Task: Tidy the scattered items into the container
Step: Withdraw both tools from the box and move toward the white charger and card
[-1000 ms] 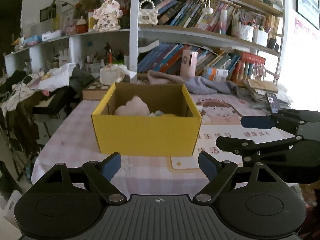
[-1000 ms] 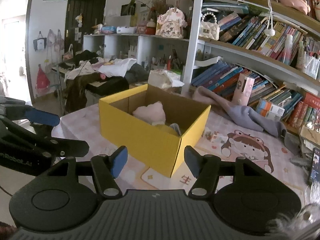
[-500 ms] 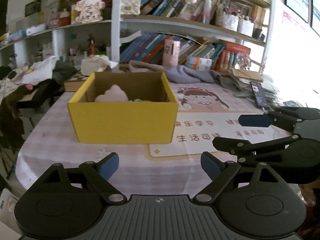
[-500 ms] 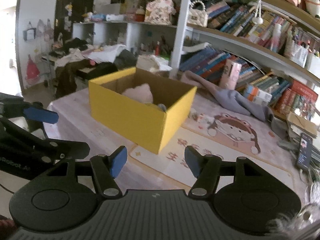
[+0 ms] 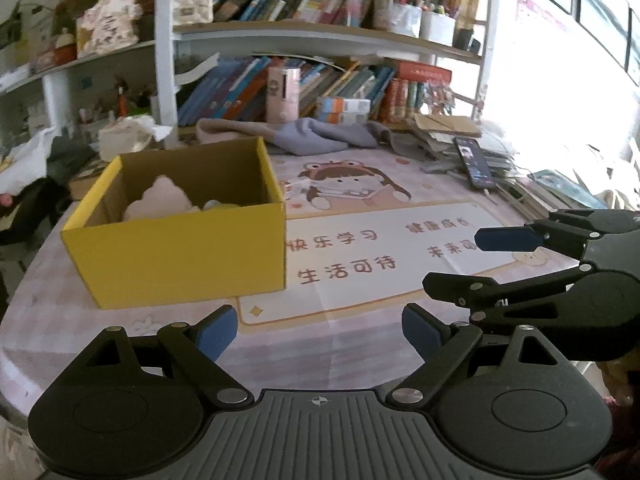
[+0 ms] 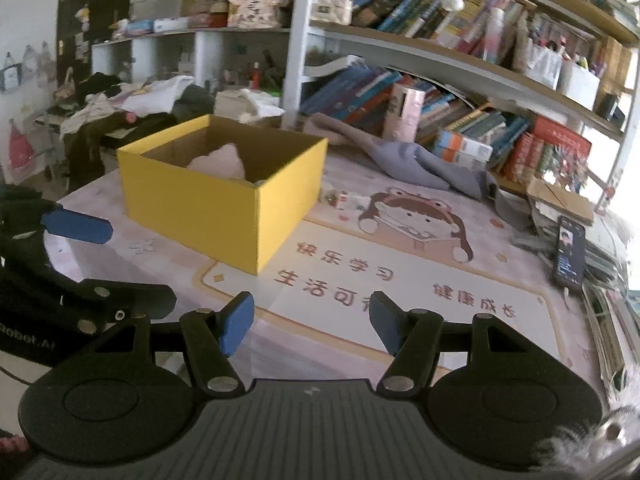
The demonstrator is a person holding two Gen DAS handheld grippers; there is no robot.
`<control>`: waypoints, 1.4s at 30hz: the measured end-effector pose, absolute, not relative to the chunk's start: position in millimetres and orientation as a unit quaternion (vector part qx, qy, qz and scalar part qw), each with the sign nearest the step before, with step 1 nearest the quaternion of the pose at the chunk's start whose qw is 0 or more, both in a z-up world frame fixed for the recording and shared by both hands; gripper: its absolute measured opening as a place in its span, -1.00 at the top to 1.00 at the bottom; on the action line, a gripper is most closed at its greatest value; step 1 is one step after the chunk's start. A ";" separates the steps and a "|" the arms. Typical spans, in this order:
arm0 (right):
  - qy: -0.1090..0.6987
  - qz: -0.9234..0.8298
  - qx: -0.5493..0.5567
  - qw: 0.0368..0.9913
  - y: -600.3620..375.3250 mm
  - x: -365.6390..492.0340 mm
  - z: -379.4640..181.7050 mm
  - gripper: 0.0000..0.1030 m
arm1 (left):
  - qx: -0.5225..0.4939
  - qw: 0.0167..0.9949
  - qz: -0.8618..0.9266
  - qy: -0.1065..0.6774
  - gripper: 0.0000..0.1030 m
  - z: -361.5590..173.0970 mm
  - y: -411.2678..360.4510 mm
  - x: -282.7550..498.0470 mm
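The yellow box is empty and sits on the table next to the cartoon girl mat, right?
Not quite. The yellow box isn't empty: the left wrist view shows a fluffy pink toy inside it. The rest is right: it sits on the table next to the cartoon girl mat.

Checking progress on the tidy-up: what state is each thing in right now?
yellow box: open-topped, upright, on the table.
pink plush: inside the box.
left gripper: open, nothing between its fingers.
right gripper: open, empty.
phone: screen lit, lying face up.
grey cloth: crumpled on the table.
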State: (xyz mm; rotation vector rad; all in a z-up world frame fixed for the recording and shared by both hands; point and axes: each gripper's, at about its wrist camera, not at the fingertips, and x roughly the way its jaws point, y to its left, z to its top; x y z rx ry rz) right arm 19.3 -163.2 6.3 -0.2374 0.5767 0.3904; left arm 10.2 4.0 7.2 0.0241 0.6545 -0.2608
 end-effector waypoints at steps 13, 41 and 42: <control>0.298 0.155 -0.113 0.935 -196.7 45.1 2.9 -0.22 | 0.015 0.931 -0.164 0.326 -0.77 2.2 -32.3 43.9; 0.333 0.206 -0.099 0.915 -261.2 193.6 -17.3 -0.29 | 0.023 0.932 -0.112 0.343 -0.77 2.9 -101.4 179.0; 0.334 0.211 -0.098 0.914 -262.6 199.8 -18.8 -0.29 | 0.023 0.933 -0.107 0.344 -0.77 3.3 -103.3 185.0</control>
